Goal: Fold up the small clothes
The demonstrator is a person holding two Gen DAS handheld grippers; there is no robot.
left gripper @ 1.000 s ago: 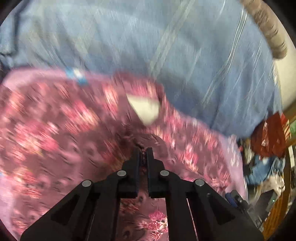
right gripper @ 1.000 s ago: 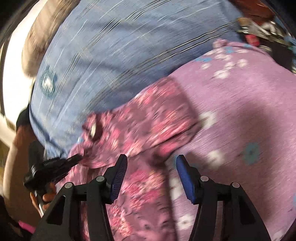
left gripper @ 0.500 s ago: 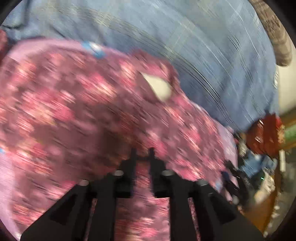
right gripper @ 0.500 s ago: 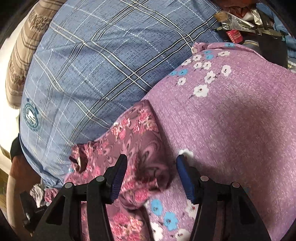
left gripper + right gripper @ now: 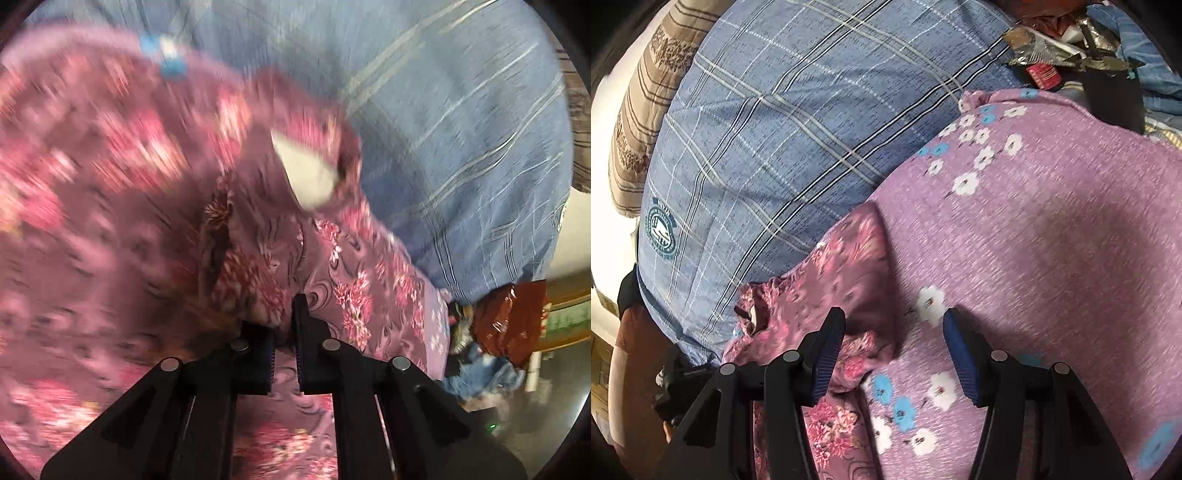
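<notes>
Since the earlier frame the left gripper [image 5: 284, 325] had dipped toward the floral garment [image 5: 351, 295], and in the left wrist view its fingers were pinched together on a bunched fold of it, near the white neck label [image 5: 306, 173]. In the right wrist view the right gripper [image 5: 894, 350] hovered with fingers apart over the garment's right edge, which lay on the lilac flowered cloth [image 5: 1052, 240] with the blue plaid pillow [image 5: 798, 129] far and left.

A bed under soft indoor light
Blue plaid bedding [image 5: 783, 122] covers it; a brown striped pillow [image 5: 642, 122] lies at its far edge.
</notes>
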